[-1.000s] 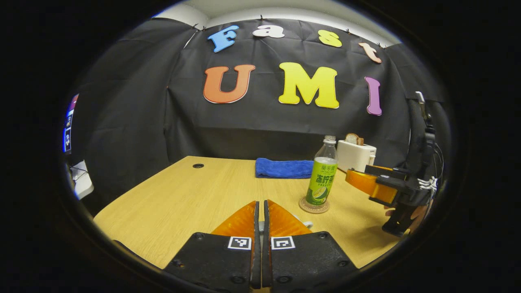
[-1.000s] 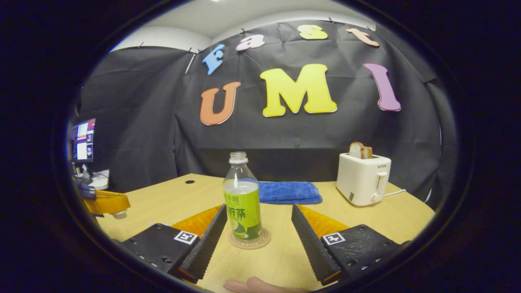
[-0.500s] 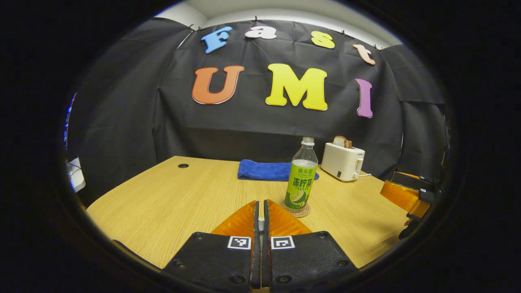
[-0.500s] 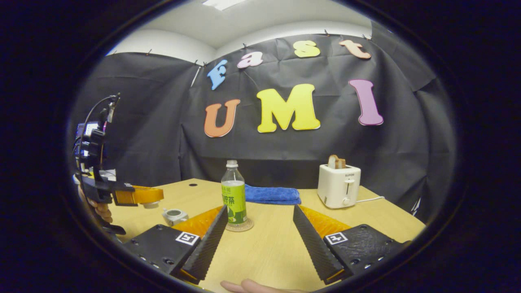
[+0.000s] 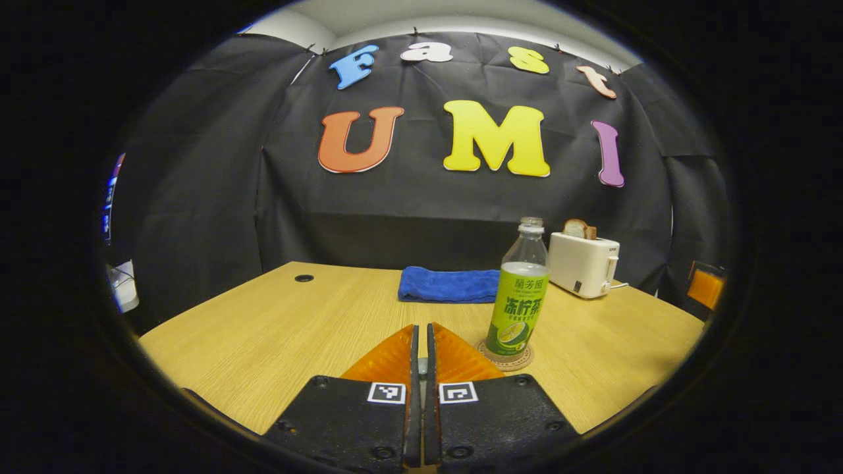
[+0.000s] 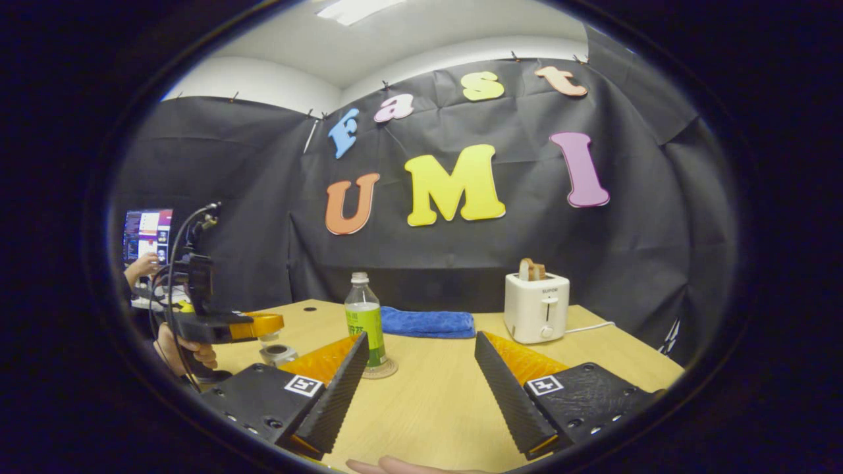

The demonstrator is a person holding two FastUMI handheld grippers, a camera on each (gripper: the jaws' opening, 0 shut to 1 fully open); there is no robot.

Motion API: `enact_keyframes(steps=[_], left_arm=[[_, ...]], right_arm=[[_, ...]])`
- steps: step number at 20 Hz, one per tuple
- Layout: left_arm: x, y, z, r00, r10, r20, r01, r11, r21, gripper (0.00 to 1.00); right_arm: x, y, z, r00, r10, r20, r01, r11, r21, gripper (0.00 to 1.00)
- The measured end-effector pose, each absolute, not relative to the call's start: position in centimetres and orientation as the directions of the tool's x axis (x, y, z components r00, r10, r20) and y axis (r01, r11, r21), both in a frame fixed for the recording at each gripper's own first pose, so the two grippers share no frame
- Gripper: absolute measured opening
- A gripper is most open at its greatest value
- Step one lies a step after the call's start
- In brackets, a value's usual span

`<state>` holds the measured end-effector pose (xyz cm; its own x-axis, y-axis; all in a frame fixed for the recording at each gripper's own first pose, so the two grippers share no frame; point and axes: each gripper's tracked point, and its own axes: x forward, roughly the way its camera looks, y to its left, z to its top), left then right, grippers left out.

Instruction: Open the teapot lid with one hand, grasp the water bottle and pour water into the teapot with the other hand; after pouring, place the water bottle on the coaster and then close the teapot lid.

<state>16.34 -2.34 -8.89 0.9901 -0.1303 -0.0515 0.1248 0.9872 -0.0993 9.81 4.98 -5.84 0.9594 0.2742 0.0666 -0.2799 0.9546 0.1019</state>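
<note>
A clear water bottle [image 5: 520, 296] with a green label and no cap stands upright on a round coaster [image 5: 506, 359], just right of my left gripper [image 5: 421, 339], which is shut. In the right gripper view the left gripper [image 6: 271, 324] hovers over the small open teapot [image 6: 276, 353], with the pale teapot lid [image 6: 267, 338] hanging under its tips. My right gripper [image 6: 420, 337] is open and holds nothing. It is well back from the bottle [image 6: 364, 322], which stands on its coaster [image 6: 380, 370] near the right gripper's left finger.
A folded blue towel [image 5: 448, 284] lies at the back of the wooden table [image 5: 296, 329]. A white toaster [image 6: 537, 306] holding a bread slice stands back right. A hand [image 6: 191, 354] holds the left gripper, with a monitor [image 6: 146, 234] behind it.
My right gripper has drawn back from the bottle and stayed open; the bottle has stayed on the coaster. The left gripper, still shut, has come in over the teapot.
</note>
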Motion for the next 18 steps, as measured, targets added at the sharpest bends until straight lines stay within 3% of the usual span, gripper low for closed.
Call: enact_keyframes(steps=[8,13,18], left_arm=[[16.9,-3.1,-10.5,0.994,-0.104,-0.044,0.102,0.994,-0.048,0.06],[16.6,-2.2,-11.3,0.997,-0.060,-0.051,0.059,0.998,-0.030,0.07],[16.3,-3.4,-11.7,0.991,-0.115,-0.070,0.112,0.993,-0.044,0.16]], right_arm=[[10.2,4.5,-6.2,0.962,0.265,0.070,-0.271,0.957,0.099,0.99],[10.4,4.6,-6.5,0.963,0.262,0.061,-0.267,0.958,0.101,0.96],[10.2,5.0,-6.6,0.960,0.272,0.065,-0.277,0.957,0.088,0.96]])
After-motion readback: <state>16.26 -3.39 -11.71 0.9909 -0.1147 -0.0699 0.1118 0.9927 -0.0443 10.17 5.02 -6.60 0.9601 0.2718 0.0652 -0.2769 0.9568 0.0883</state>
